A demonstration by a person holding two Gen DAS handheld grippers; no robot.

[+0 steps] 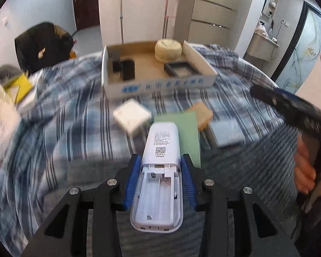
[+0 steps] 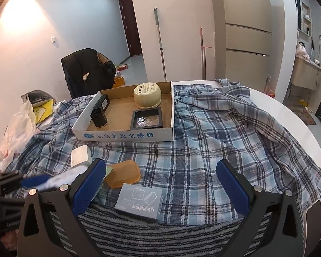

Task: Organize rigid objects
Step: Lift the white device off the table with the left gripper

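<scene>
Left gripper (image 1: 160,171) I see clenched on the white remote (image 1: 160,160), lifted over the plaid cloth (image 2: 203,150). Cardboard tray (image 2: 126,136) sits beyond. My right gripper (image 2: 160,184) hangs released above the grey box (image 2: 139,201).

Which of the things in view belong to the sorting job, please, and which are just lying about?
Part of the job:
- white remote control, battery bay open, clamped in the left gripper
- cardboard tray
- white block
- amber lid
- grey box
- right gripper, open

Lying about:
- black jacket
- mop
- plastic bags
</scene>
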